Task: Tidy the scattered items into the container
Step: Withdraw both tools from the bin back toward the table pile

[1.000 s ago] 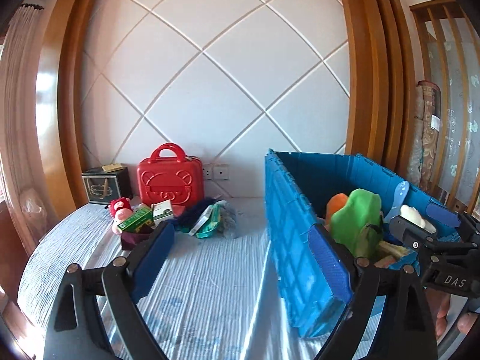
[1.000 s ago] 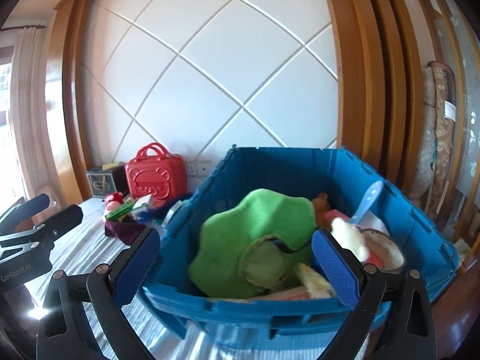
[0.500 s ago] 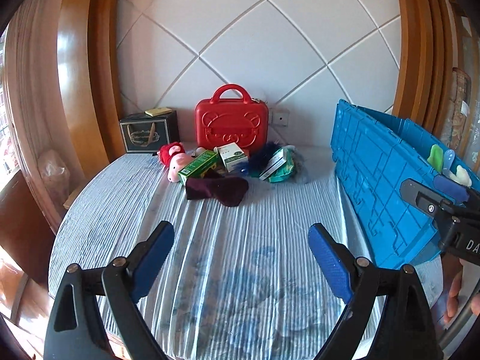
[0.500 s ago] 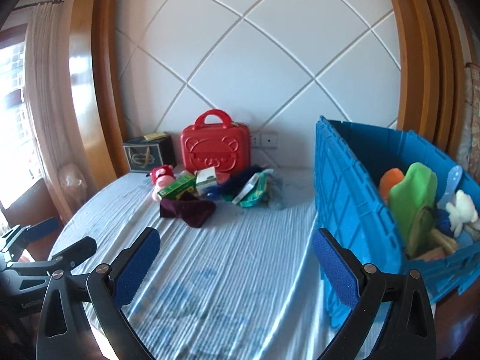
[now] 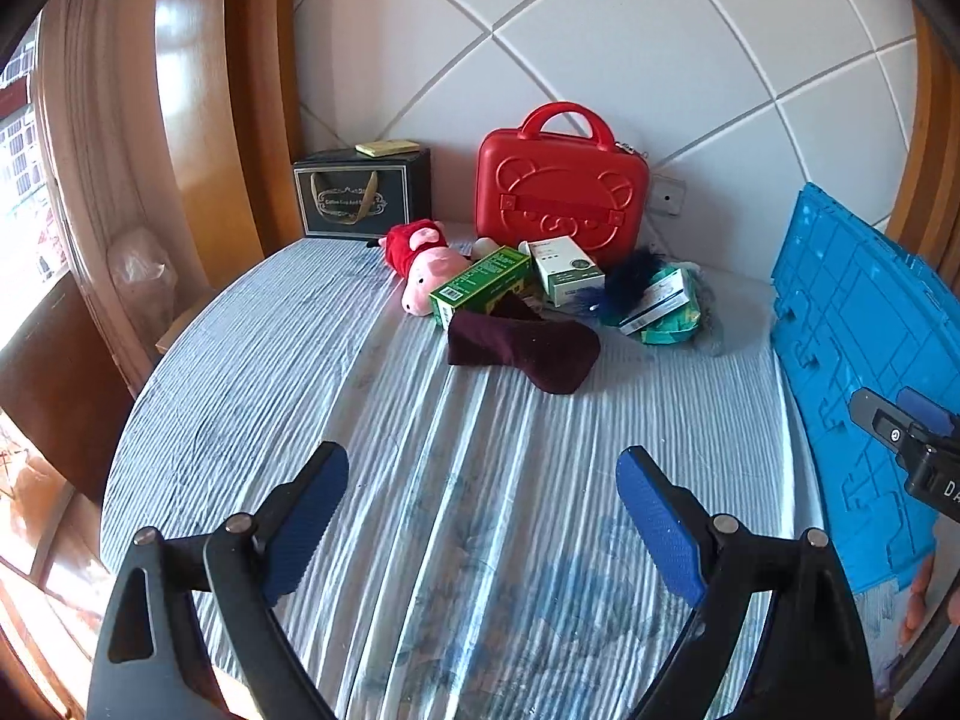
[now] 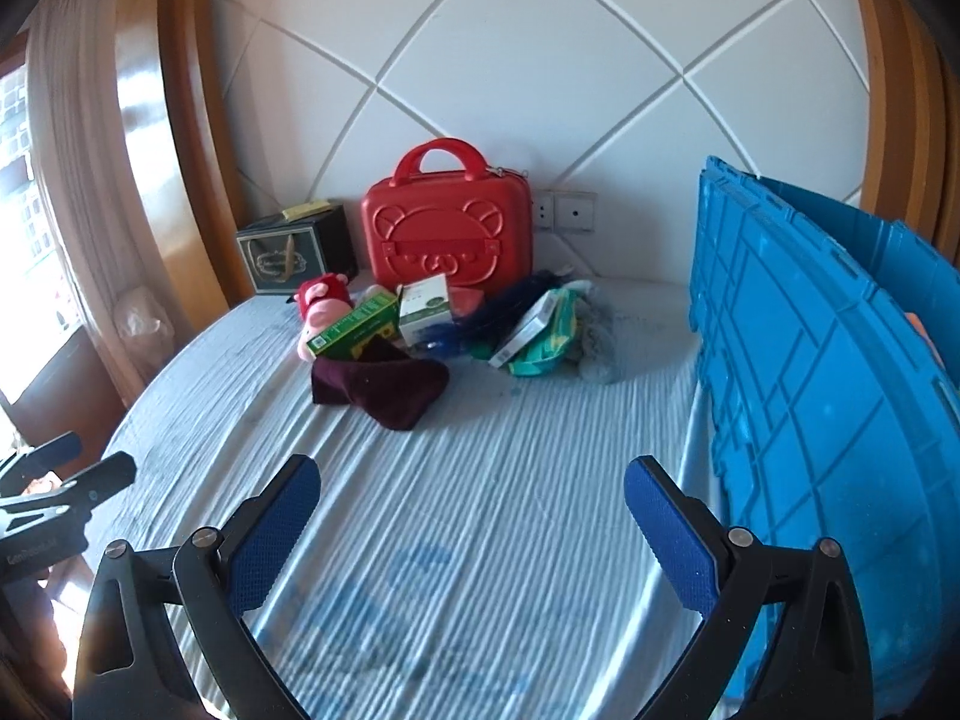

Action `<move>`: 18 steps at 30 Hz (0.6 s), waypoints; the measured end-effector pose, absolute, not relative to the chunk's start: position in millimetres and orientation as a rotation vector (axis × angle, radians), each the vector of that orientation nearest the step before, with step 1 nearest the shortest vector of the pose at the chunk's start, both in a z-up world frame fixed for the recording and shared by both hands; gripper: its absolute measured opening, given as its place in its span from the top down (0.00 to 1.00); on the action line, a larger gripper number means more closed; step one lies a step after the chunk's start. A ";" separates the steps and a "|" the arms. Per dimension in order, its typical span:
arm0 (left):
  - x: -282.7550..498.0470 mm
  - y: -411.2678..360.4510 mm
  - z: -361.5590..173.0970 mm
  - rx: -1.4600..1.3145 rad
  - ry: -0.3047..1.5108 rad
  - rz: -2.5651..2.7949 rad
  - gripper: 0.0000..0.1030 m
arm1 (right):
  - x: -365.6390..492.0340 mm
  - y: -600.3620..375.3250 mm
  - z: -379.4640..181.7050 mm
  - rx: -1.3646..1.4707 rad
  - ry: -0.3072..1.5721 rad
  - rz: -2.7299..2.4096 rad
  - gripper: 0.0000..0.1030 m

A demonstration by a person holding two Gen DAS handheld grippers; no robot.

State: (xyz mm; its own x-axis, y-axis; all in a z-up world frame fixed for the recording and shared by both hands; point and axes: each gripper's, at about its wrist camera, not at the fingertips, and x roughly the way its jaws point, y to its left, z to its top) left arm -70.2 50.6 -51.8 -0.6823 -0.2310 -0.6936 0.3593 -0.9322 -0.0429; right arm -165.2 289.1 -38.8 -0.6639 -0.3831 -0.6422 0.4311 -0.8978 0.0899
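A heap of loose items lies at the back of the bed: a dark maroon cloth (image 5: 528,345) (image 6: 384,384), a green box (image 5: 480,285) (image 6: 354,324), a white box (image 5: 567,270) (image 6: 423,309), a pink pig plush (image 5: 423,261) (image 6: 321,300), a teal packet (image 5: 663,306) (image 6: 540,336) and a dark blue fluffy piece (image 5: 624,279). The blue crate (image 5: 864,360) (image 6: 828,372) stands to the right. My left gripper (image 5: 483,516) and right gripper (image 6: 474,525) are both open and empty, well short of the heap.
A red bear-face case (image 5: 561,186) (image 6: 447,228) and a black gift box (image 5: 360,192) (image 6: 291,255) stand against the quilted white wall. Striped bedding (image 5: 456,480) lies bare between the grippers and the heap. A wooden frame curves at the left.
Both grippers swung left, away from the crate, and tilted down towards the bed. The crate's contents have slipped out of view and the heap now sits ahead. Both stayed open.
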 end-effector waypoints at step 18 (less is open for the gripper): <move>-196.2 -47.7 -95.6 1.229 0.257 -2.587 0.11 | -264.2 201.4 -85.1 1.185 0.146 -2.497 0.00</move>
State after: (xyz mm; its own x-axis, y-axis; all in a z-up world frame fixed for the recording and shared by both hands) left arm -196.2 -47.7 -95.6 -0.6061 -0.1615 -0.7788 0.3115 -0.9492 -0.0456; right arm -264.2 201.4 -85.1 -0.5771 -0.2859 -0.7650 0.3730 -0.9256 0.0645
